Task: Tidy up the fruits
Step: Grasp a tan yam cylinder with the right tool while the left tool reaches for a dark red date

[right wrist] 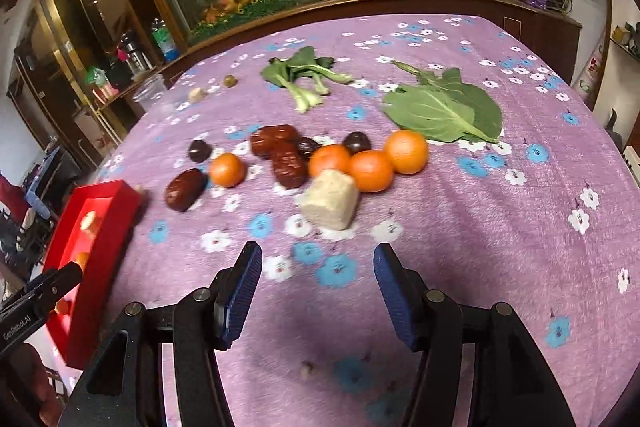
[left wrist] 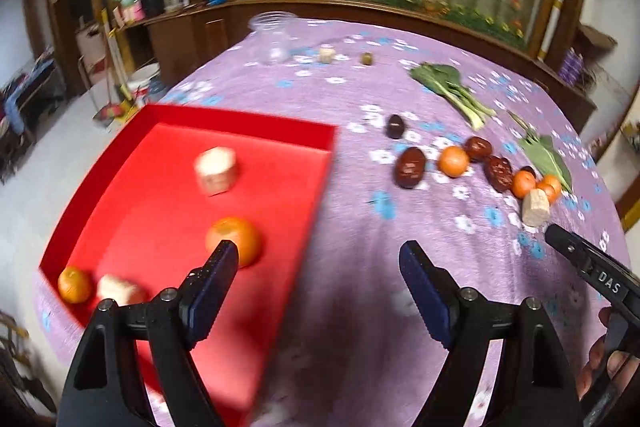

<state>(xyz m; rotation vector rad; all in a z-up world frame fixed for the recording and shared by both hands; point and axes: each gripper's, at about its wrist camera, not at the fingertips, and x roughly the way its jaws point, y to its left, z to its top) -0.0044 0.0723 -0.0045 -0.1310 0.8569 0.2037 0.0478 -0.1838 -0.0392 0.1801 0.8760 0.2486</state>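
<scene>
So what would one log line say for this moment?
left gripper: open, empty | right gripper: open, empty | red tray: two oranges, two beige blocks | tablecloth: more fruit

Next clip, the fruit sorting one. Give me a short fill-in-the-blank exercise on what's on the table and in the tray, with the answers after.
1. The tray at the table's edge is coloured ____.
2. Inside the tray lie two beige blocks and ____ oranges.
3. Both claws, left and right, are ____ and hold nothing.
4. The beige block on the cloth touches an ____.

Missing words: red; two; open; orange
</scene>
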